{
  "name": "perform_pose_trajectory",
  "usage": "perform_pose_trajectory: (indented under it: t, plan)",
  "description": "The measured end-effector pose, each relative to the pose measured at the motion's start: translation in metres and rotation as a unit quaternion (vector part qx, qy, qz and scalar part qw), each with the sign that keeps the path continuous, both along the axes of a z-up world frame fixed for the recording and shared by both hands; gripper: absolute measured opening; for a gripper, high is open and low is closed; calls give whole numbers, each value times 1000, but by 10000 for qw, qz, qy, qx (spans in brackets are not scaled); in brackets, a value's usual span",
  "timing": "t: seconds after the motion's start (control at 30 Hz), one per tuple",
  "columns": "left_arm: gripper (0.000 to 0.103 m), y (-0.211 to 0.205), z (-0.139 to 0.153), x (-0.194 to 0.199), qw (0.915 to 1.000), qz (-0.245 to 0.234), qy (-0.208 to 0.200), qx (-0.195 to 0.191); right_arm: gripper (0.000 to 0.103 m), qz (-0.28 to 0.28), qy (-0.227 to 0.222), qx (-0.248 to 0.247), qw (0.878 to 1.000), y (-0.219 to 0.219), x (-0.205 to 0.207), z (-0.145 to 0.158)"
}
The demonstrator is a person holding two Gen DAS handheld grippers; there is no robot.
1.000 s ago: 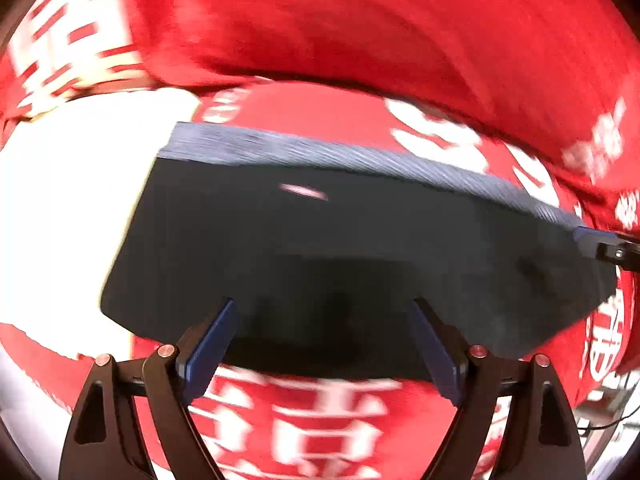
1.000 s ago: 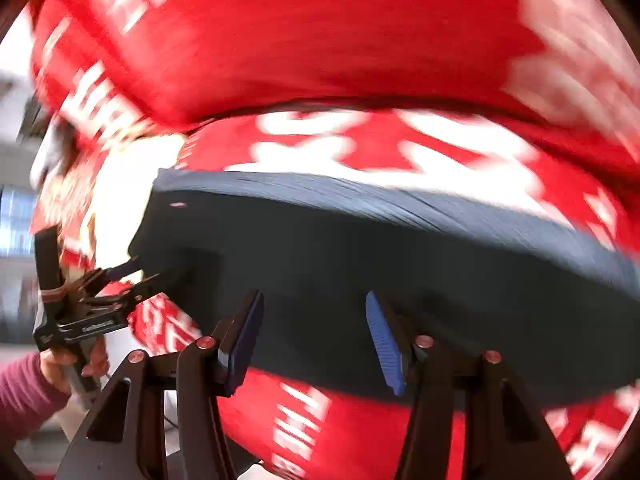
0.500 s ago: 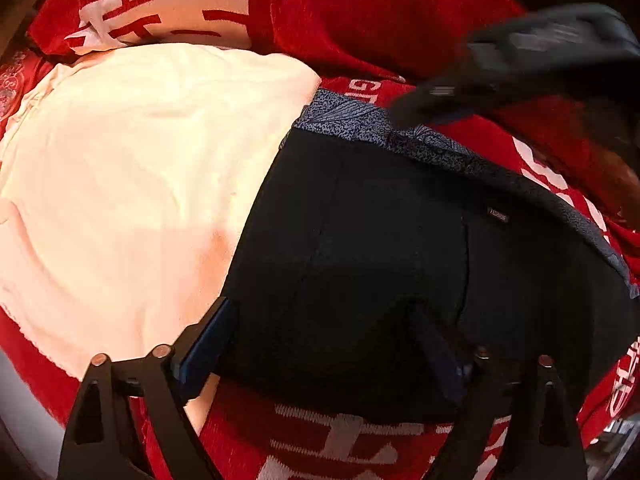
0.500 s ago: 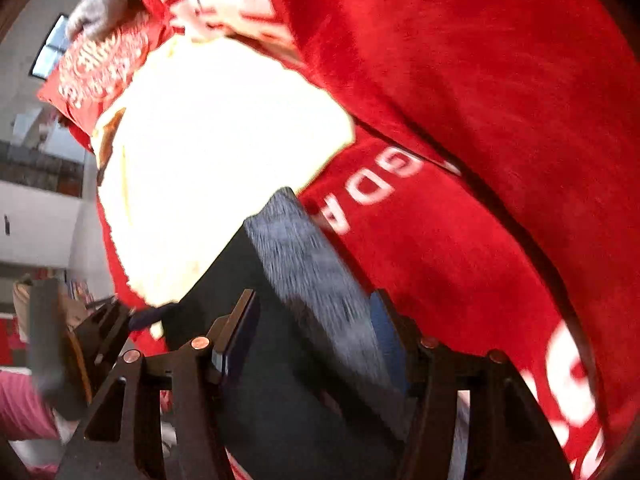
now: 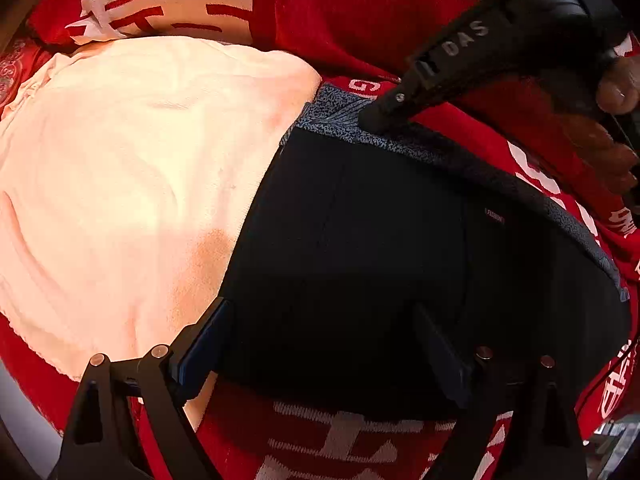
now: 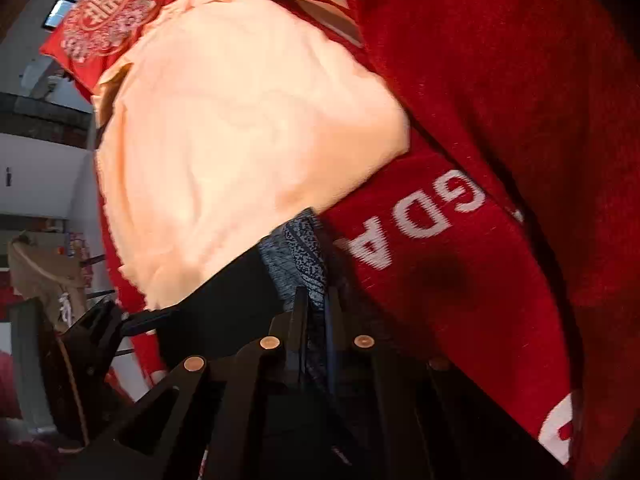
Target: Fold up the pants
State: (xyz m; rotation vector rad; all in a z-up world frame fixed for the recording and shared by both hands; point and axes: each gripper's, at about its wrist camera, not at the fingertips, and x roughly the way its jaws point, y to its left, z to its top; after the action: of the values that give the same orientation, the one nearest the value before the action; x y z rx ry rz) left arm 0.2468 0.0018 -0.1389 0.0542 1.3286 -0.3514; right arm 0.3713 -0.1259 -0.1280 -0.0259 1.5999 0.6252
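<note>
Black pants [image 5: 380, 240] with a blue-grey speckled waistband [image 5: 480, 168] lie flat on a red blanket. My left gripper [image 5: 320, 352] is open and points down at the near hem. Its fingers straddle the black cloth without pressing it. My right gripper [image 5: 376, 116] reaches in from the upper right, its tip on the waistband's left corner. In the right wrist view its jaws are closing, and the waistband [image 6: 300, 256] is pinched between the fingertips [image 6: 298, 304]. The left gripper [image 6: 100, 320] shows at the lower left there.
A cream towel [image 5: 140, 180] lies left of the pants and touches their edge. The red blanket [image 5: 360, 20] with white characters covers the surface and bunches up behind. A hand [image 5: 616, 92] holds the right gripper. A red patterned cushion [image 6: 108, 16] lies beyond the towel.
The right gripper swung across to the waistband's left corner, rolled, and its fingers came together on it. The left gripper dropped toward the hem, then stayed still and open.
</note>
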Motion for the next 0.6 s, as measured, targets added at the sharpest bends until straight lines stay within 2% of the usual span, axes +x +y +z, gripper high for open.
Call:
perform_pose_trajectory:
  t: [0.07, 0.13, 0.27, 0.33, 0.4, 0.47, 0.5, 0.6]
  plan:
    - [91, 0, 0, 1, 10000, -3, 4, -10, 12, -77, 87, -23, 9999, 1, 4, -7]
    - [91, 0, 1, 0, 10000, 13, -5, 3, 7, -106, 188, -43, 9998, 6, 5, -12]
    - [91, 7, 10, -5, 9998, 148, -19, -103, 6, -183, 6, 473, 9987, 9, 3, 17]
    - [91, 5, 7, -7, 10000, 79, 6, -20, 6, -118, 48, 546, 9984, 12, 5, 21]
    - [91, -1, 4, -7, 9999, -44, -38, 160, 6, -104, 65, 373, 9992, 15, 9, 11]
    - [91, -6, 7, -4, 9998, -95, -40, 178, 7, -282, 7, 65, 9996, 15, 10, -6]
    - [91, -7, 9, -1, 9999, -97, -9, 130, 12, -463, 52, 48, 9989, 14, 9, -14]
    - [91, -12, 21, 10, 10000, -81, -20, -5, 15, -1050, -163, 245, 9940, 1, 3, -3]
